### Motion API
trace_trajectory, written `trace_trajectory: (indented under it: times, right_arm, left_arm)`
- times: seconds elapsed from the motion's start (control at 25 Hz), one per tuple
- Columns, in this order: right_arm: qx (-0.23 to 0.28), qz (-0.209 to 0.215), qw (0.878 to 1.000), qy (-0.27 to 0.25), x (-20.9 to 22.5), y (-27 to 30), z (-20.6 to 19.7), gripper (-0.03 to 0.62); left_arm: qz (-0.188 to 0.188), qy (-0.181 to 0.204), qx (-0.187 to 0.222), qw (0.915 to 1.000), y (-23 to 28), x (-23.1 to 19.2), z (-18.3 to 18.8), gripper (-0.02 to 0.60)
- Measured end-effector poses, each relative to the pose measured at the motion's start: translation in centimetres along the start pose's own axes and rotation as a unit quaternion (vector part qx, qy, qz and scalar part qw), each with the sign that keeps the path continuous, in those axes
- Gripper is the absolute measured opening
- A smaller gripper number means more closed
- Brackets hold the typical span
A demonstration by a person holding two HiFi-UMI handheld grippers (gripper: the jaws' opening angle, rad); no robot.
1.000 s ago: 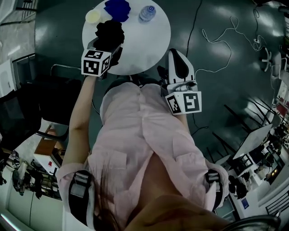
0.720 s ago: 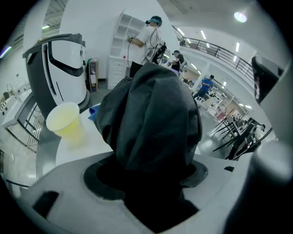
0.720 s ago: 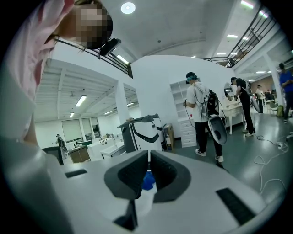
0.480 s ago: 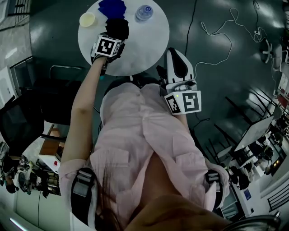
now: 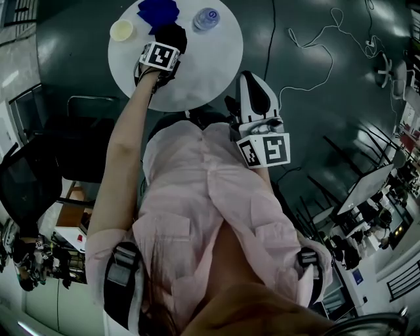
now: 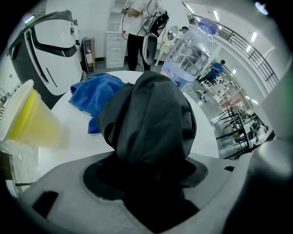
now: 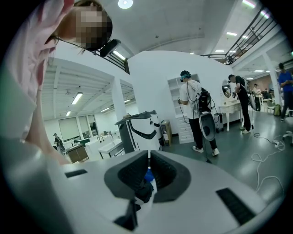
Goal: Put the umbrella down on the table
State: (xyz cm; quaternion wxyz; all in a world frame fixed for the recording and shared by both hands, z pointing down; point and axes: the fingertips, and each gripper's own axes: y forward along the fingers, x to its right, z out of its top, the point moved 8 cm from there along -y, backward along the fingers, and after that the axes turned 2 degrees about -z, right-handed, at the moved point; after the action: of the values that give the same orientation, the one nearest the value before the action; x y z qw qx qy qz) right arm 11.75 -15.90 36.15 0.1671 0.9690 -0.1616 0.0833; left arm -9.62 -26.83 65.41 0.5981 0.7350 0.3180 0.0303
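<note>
**Before the jaws part, find bare tabletop**

While the left gripper (image 6: 146, 178) is clamped on the folded black umbrella (image 6: 151, 119) over the round white table (image 6: 78, 139), lower until the soft, creased bundle lies flat. Keep clear of the crumpled blue cloth (image 6: 94, 93), the translucent yellow cup (image 6: 32, 121) at left and the far clear bottle (image 6: 187, 57) — then release. The right gripper (image 7: 147, 176) (closed, empty) hangs near the chest.

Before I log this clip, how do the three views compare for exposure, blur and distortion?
Head view: dim overall, dark floor, only the table bright; heavy fisheye bending. Left gripper view: bright, the umbrella sharp enough, the yellow cup at the edge blurred, corners vignetted. Right gripper view: evenly lit, ceiling lamp glare, lines curved.
</note>
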Motion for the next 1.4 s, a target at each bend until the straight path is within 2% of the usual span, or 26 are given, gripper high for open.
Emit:
trace_trajectory:
  times: [0.44,0.6,0.84,1.12,1.16,1.24,1.4]
  right_arm:
    - [0.005,0.008,1.000,-0.002,0.0,-0.1,0.3,0.034]
    - [0.008,0.011,1.000,-0.001,-0.2,-0.1,0.2,0.034]
    - [0.012,0.020,1.000,-0.002,-0.3,-0.1,0.3,0.034]
    - [0.019,0.035,0.999,-0.005,-0.6,0.1,0.4,0.034]
    - [0.020,0.038,0.999,-0.005,-0.7,0.1,0.4,0.034]
    - [0.023,0.044,0.999,-0.006,-0.9,0.1,0.4,0.034]
    - [0.029,0.057,0.998,-0.008,-1.1,0.1,0.4,0.034]
  left_arm:
    - [0.008,0.014,0.021,0.9997,0.0,0.9,-0.2,0.322]
    - [0.027,0.031,0.022,0.9989,-1.7,0.4,-0.6,0.353]
    - [0.012,-0.004,0.074,0.9972,-4.0,0.5,-0.6,0.356]
    - [0.012,-0.037,0.160,0.9863,-8.0,0.7,-0.4,0.353]
    - [0.013,-0.045,0.174,0.9837,-8.7,0.8,-0.3,0.338]
    - [0.023,-0.057,0.205,0.9768,-10.2,1.0,-0.1,0.206]
    - [0.052,-0.065,0.263,0.9612,-13.2,1.5,0.4,0.043]
